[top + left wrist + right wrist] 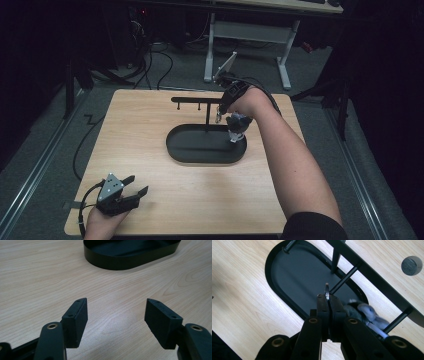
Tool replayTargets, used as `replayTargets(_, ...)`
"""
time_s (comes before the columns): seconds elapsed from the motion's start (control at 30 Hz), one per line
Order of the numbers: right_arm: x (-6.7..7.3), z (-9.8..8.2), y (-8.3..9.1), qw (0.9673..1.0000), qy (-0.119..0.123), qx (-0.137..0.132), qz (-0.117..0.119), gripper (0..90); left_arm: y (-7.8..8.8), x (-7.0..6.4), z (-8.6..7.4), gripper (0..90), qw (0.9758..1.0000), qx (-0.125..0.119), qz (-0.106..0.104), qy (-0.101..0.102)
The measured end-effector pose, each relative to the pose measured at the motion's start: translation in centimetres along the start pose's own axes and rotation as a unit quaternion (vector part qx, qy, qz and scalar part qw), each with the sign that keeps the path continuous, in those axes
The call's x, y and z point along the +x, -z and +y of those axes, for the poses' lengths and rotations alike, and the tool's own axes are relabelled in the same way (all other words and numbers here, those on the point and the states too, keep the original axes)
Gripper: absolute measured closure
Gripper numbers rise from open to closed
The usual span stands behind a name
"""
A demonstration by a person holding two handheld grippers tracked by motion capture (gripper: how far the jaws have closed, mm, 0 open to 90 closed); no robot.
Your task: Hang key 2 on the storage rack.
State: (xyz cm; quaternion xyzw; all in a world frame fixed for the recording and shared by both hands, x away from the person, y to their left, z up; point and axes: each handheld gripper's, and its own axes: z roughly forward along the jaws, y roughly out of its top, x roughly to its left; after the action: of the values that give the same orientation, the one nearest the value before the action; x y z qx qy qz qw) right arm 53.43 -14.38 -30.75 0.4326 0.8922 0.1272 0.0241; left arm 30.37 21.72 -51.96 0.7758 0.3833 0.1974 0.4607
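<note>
Black oval tray (200, 150) sits mid-table (150, 115), with a black rack (197, 99) rising from it: one post, a crossbar on top, short pegs hanging off the bar.

Right gripper (218, 118) is up over the tray's right end, just under the crossbar's right tip, pointing down. In the right gripper view its jaws are pressed together (328, 300) on a thin metal ring (327, 291) (only the top edge of the ring pokes out above the tips). A grey fuzzy charm (364, 312) hangs just beside the jaws, right of them in that view; in the high view it dangles (236, 128) above the tray's right end, below the hand. Can't tell whether the ring touches a peg.

Left gripper (141, 185) rests on the table well apart from the tray, toward the near left corner, held by the left hand (102, 220). Jaws wide apart, nothing between them; in the left gripper view (116, 315) bare wood shows between the pads and the tray wall (125, 262) lies beyond.
</note>
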Motion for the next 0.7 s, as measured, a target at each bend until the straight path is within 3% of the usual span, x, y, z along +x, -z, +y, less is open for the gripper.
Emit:
replayTargets(0.27, -0.5, 0.4, -0.2, 0.9999, -0.011, -0.004, -0.001, 89.0, -0.1, -0.2, 0.0, 35.8, 1.0000, 0.001, 0.000, -0.006)
replayTargets(0.57, -1.2, 0.8, -0.6, 0.9995, -0.024, -0.013, -0.018, 88.4, -0.1, -0.3, 0.0, 35.8, 1.0000, 0.002, -0.002, -0.009)
replayTargets(0.6, -1.3, 0.8, -0.6, 0.9988, -0.032, -0.022, -0.030, 83.5, -0.1, -0.3, 0.0, 35.7, 1.0000, 0.002, -0.001, -0.009)
replayTargets(0.7, -1.4, 0.7, -0.5, 0.9984, -0.036, -0.028, -0.034, 83.4, -0.2, -0.3, 0.0, 35.7, 1.0000, 0.002, -0.002, -0.009)
